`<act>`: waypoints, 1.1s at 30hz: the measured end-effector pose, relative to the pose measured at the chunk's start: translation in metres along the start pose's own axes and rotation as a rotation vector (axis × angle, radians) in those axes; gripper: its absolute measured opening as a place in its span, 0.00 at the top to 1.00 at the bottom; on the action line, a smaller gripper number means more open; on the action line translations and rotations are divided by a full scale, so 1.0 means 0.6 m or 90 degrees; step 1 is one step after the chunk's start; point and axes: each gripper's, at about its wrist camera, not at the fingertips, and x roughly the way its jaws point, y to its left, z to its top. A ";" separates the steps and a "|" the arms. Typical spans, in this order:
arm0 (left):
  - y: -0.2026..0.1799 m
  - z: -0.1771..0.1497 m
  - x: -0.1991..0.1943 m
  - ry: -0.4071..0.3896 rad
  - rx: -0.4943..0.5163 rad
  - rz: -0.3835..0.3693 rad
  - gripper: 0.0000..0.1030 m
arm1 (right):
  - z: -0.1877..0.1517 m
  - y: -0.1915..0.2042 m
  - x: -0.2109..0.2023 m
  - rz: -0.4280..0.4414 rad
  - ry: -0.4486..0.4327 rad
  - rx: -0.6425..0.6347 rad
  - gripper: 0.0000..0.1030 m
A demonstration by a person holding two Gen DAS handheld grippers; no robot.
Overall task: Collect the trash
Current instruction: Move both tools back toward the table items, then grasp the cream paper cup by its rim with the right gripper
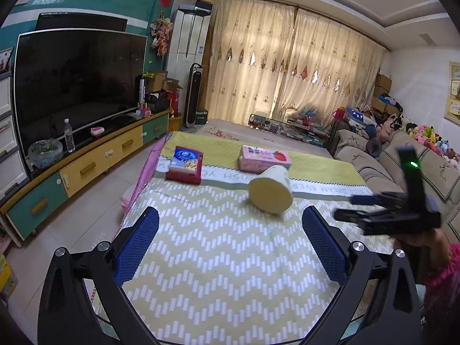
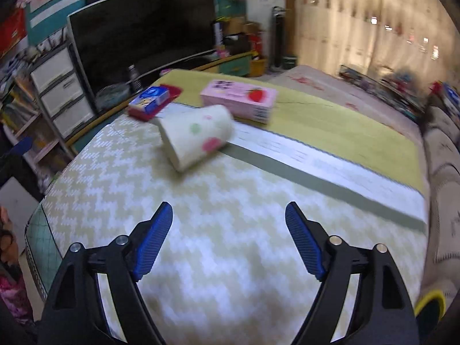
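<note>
Blue-padded fingers of the left gripper fill the bottom of the left wrist view, spread wide with nothing between them, above a table covered in a yellow-green zigzag cloth. Just beyond them, right of centre, a pale paper cup lies tipped on its side, its round base turned toward the camera. Behind it, in the middle of the frame, a pink strawberry-print box rests on the cloth's plain yellow band, with a red-and-blue snack box well apart to its left. The right gripper, blurred, comes in at the right edge in a person's hand. In the right wrist view, that gripper also stands open and empty at the bottom of the frame, with the polka-dotted cup lying above it at centre left. A large dark television occupies the upper left on a yellow-and-green cabinet; cream curtains hang across the back, and a sofa lines the right side.
</note>
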 end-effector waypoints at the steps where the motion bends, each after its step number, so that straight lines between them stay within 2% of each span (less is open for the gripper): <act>1: 0.001 -0.001 -0.001 0.001 -0.002 0.001 0.05 | 0.010 0.007 0.011 0.005 0.002 -0.008 0.26; 6: 0.020 -0.003 0.012 0.008 -0.026 0.007 0.05 | 0.045 0.050 0.062 0.022 0.009 -0.029 0.26; 10: 0.026 -0.007 0.028 0.020 -0.035 0.008 0.05 | 0.056 0.066 0.099 -0.008 0.014 -0.014 0.26; 11: 0.027 -0.009 0.030 0.022 -0.036 0.008 0.05 | 0.059 0.065 0.107 -0.014 0.016 -0.004 0.29; 13: 0.029 -0.013 0.036 0.026 -0.035 0.007 0.05 | 0.064 0.063 0.121 -0.015 0.021 0.012 0.42; 15: 0.029 -0.016 0.042 0.032 -0.037 0.005 0.05 | 0.067 0.058 0.126 -0.027 0.025 0.025 0.61; 16: 0.030 -0.018 0.044 0.034 -0.037 0.004 0.05 | 0.066 0.057 0.126 -0.029 0.024 0.028 0.67; 18: 0.029 -0.021 0.046 0.038 -0.038 0.003 0.05 | 0.066 0.052 0.118 -0.039 0.015 0.029 0.87; 20: 0.026 -0.023 0.050 0.041 -0.038 0.000 0.05 | 0.063 0.045 0.105 -0.037 0.001 0.033 0.95; 26: 0.004 -0.025 0.049 0.042 -0.024 -0.016 0.05 | 0.041 0.024 0.038 -0.030 -0.035 0.049 0.97; 33: -0.043 -0.023 0.044 0.037 0.009 -0.046 0.05 | -0.037 -0.047 -0.062 -0.039 -0.061 0.129 0.97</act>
